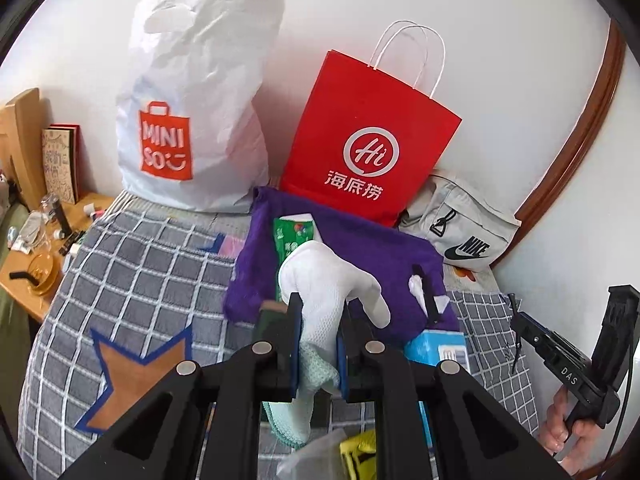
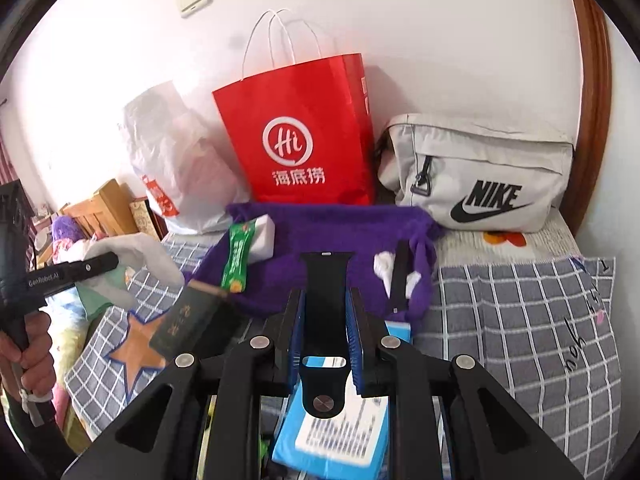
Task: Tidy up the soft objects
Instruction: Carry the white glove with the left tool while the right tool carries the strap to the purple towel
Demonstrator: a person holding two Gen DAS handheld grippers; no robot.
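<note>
My left gripper is shut on a white mesh sock with mint green trim, which hangs above the bed; the sock also shows at the left of the right wrist view. Held lengthwise between the jaws of my right gripper, which is shut on it, is a black watch strap. Just beyond both grippers a purple fuzzy cloth lies spread on the bed. On it rest a green packet and a second black strap with white bits.
Against the wall stand a white Miniso bag, a red paper bag and a grey Nike bag. A blue box and a dark booklet lie on the grey checked quilt. A cluttered wooden table is left.
</note>
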